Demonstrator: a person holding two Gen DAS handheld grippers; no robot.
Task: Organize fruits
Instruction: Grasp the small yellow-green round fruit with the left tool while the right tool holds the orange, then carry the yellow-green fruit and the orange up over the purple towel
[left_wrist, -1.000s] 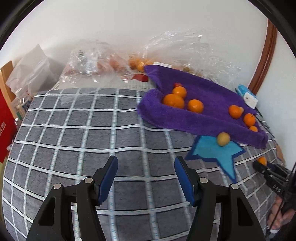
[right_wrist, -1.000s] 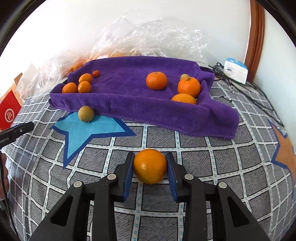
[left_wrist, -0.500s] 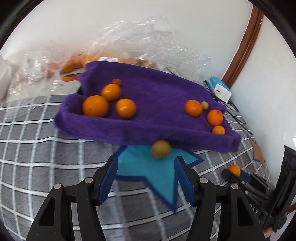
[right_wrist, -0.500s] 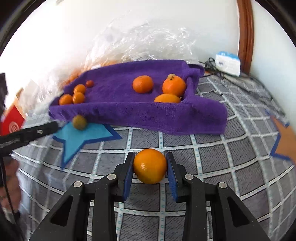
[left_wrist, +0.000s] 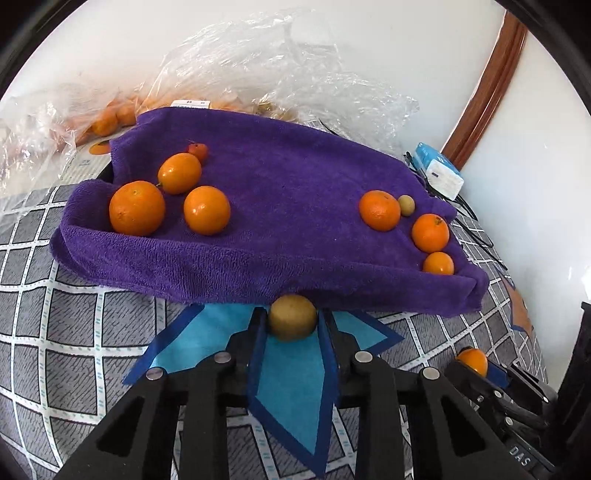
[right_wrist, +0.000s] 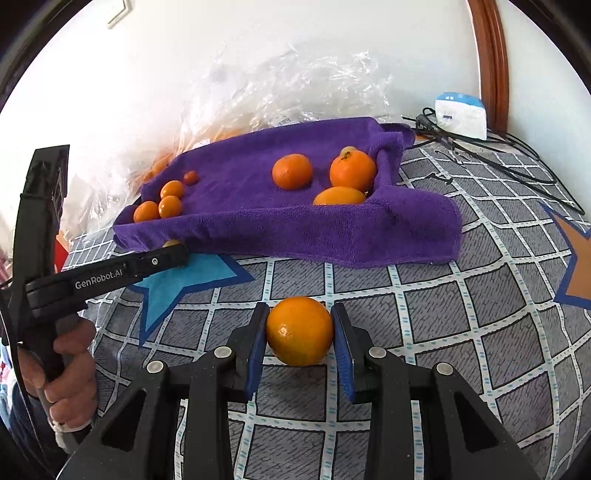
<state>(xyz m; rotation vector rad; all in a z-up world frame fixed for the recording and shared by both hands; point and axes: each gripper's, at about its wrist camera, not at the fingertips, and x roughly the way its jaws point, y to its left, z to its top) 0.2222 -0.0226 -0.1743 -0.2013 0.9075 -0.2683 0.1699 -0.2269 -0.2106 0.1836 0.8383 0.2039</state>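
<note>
1. The left gripper (left_wrist: 292, 322) is closing in on the yellow-brown fruit (left_wrist: 292, 317), which is lying just at the front edge of the purple towel (left_wrist: 295, 206); its jaws have just been closing and are now clamping the fruit from both sides.
2. The right gripper (right_wrist: 299, 328) is holding an orange (right_wrist: 299, 330) squeezed between its blue pads, well in front of the purple towel.
3. In my judgement the pick-up step is finishing; both fruits are awaiting placement.
4. Next, each fruit probably needs lifting over the towel's raised front fold and setting beside its kind: oranges are sitting in groups at both ends of the towel.
</note>
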